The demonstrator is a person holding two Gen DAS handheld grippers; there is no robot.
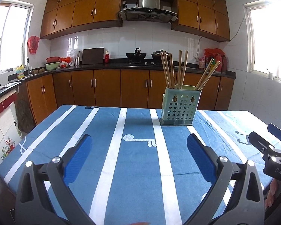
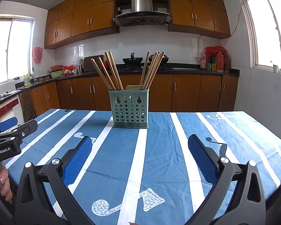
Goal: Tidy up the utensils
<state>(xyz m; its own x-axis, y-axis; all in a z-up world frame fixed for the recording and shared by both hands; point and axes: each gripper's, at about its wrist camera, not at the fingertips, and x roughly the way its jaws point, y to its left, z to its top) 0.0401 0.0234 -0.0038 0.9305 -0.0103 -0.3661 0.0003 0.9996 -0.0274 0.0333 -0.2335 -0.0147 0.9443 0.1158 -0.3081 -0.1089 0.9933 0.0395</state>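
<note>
A pale green perforated utensil holder (image 1: 179,106) (image 2: 130,108) stands on the far half of the table, with several wooden chopsticks (image 1: 171,71) (image 2: 112,71) fanned out of it in left and right bunches. My left gripper (image 1: 138,140) hangs open above the blue striped tablecloth (image 1: 136,168), holding nothing, well short of the holder. My right gripper (image 2: 139,142) is also open and holds nothing, facing the holder from the near side. Each gripper shows at the edge of the other's view, the right gripper (image 1: 267,138) beside the left one.
The table's far edge (image 2: 159,111) lies just behind the holder. Beyond it run wooden kitchen cabinets (image 1: 106,88) and a dark counter with a wok (image 1: 135,55), bottles (image 2: 217,61) and bowls. A hand (image 2: 3,181) grips the left gripper's handle.
</note>
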